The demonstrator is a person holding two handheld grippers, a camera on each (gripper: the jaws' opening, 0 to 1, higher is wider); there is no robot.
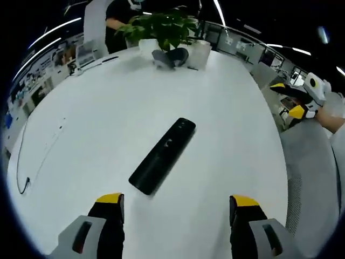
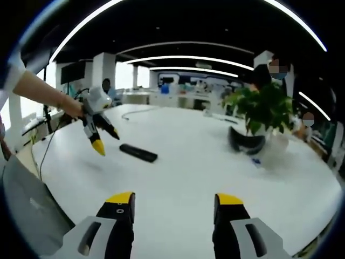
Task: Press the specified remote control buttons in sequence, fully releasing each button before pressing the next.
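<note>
In the left gripper view, the left gripper (image 1: 176,208) hangs over the white table (image 1: 108,113) with its yellow-tipped jaws spread wide and nothing between them. Just beyond the jaws lies the black remote (image 1: 163,156), flat on the table and set slantwise, its nearer end closest to the left jaw. Past the remote, at the far edge, stands a potted plant (image 1: 164,27) with a dark object, perhaps a headset (image 1: 170,57), at its foot. In the right gripper view, the right gripper (image 2: 175,208) is likewise open and empty, well apart from the remote (image 2: 138,152). A hand (image 2: 73,108) holds the left gripper (image 2: 102,137) above the table, near the remote.
</note>
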